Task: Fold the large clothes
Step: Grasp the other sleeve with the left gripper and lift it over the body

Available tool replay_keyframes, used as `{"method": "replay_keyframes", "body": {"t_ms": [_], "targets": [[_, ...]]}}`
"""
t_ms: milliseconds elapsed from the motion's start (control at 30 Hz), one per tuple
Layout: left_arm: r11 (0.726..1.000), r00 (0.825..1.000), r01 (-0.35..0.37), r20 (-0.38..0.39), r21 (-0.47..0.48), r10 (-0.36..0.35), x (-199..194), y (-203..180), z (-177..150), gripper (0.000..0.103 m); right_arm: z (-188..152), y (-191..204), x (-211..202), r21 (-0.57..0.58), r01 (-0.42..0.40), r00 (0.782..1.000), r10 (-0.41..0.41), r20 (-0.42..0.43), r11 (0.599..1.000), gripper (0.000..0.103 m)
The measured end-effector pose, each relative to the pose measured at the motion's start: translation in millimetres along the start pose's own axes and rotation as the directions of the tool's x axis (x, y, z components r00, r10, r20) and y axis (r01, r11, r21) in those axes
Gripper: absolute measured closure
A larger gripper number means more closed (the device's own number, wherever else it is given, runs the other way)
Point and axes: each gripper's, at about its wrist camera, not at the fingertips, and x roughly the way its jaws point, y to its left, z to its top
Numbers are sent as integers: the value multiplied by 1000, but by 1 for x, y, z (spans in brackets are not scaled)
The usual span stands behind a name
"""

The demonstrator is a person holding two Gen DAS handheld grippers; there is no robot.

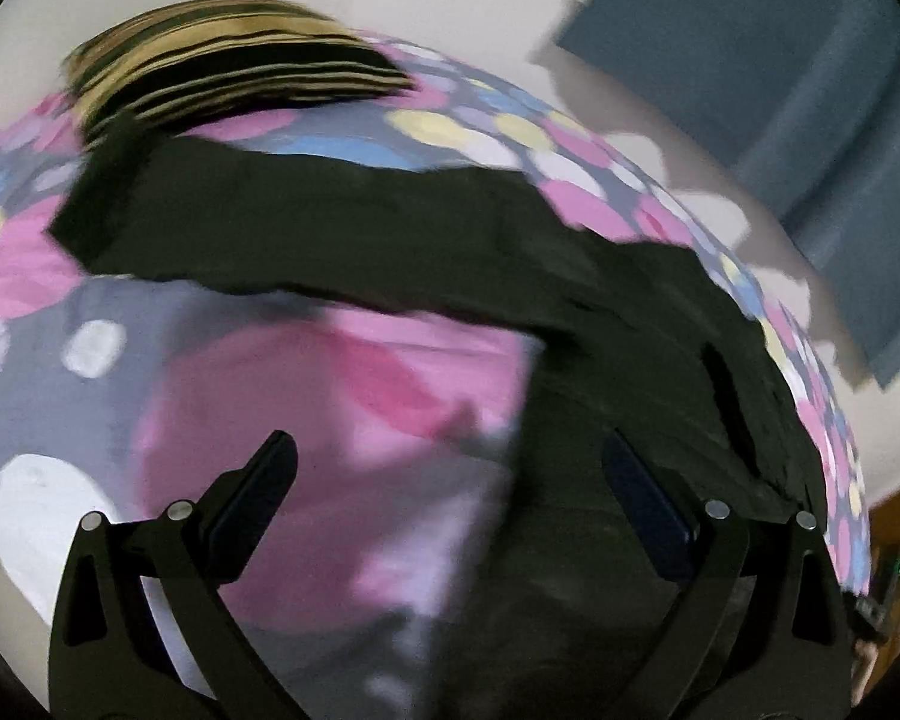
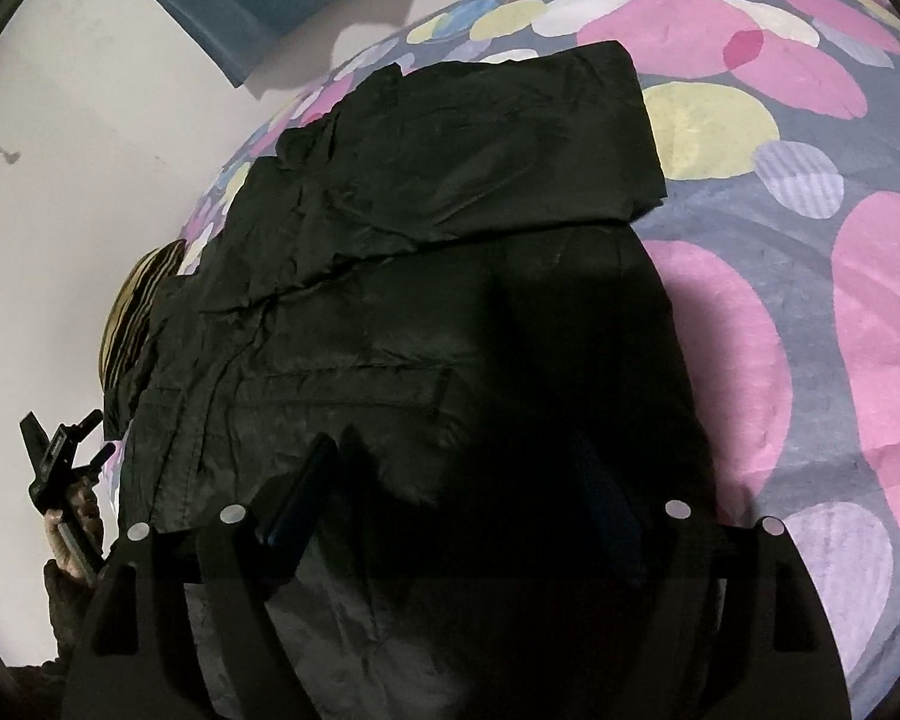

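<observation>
A large black garment [image 2: 426,276] lies spread on a bed with a grey sheet printed with pink, yellow and white dots [image 2: 798,276]. One part is folded over its upper half. My right gripper [image 2: 468,462] is open just above the garment's near end, holding nothing. My left gripper [image 1: 450,450] is open over the garment's edge [image 1: 600,360] and the sheet [image 1: 60,396], holding nothing. The left gripper also shows in the right wrist view [image 2: 66,444] at the garment's left side, held by a hand.
A yellow and black striped cloth [image 1: 234,72] lies at the far end of the bed, also in the right wrist view [image 2: 132,312]. A white wall and blue curtain [image 1: 810,90] stand behind the bed.
</observation>
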Motion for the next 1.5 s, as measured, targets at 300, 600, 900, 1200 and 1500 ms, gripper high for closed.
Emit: {"method": "replay_keyframes", "body": {"t_ms": [300,600,900,1200,1500], "targets": [[977,985,-127,96,-173,145,-13,114,31,2,-1,-1,0,4,-8,1000,8,12,1000,21],[975,980,-110,144,-192,139,9,156,74,2,-1,4,1,-3,5,1000,-5,25,1000,17],[968,978,-143,121,-207,170,38,180,93,2,-3,1,0,-5,1,999,-1,38,1000,17],[959,969,-223,66,-172,237,43,170,102,33,-1,-2,-1,-8,-8,999,8,45,1000,17],[971,983,-154,71,-185,169,38,165,115,94,-1,-2,-2,-7,-5,999,6,49,1000,17]]}}
